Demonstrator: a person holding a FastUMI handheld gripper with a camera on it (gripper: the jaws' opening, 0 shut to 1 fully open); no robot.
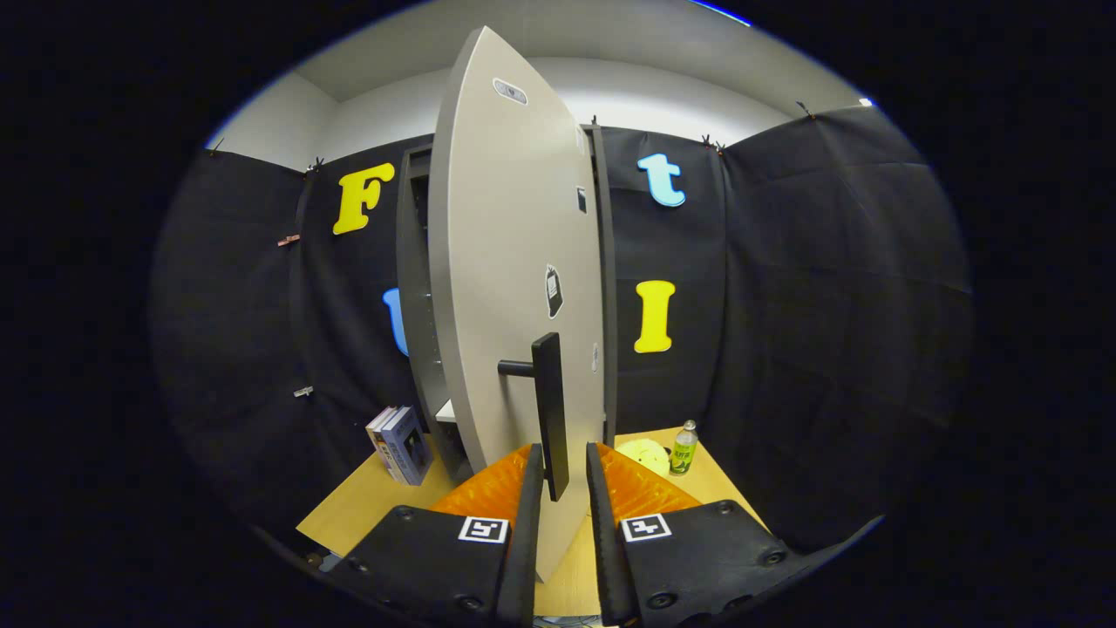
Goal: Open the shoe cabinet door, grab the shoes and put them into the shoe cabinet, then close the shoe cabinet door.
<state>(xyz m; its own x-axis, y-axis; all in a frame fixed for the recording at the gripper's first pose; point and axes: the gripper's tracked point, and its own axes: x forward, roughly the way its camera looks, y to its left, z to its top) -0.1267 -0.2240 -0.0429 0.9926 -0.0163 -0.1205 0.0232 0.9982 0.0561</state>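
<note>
Gripper (562,462) level, fingers (528,488) parted, a narrow gap between.

shoe cabinet (414,288) interior hidden behind open door (514,262)

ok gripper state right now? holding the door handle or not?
Gripper: fingers straddle the lower end of the cabinet door handle; gaps on both sides, so open, not gripping.

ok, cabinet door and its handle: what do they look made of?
Cabinet door: likely laminated board, matte light grey, with a flat even face and a thin edge. Handle: dark matte bar on a round post, metal or plastic, can't tell. It sits between the hand-held gripper fingers, gaps either side.
</note>
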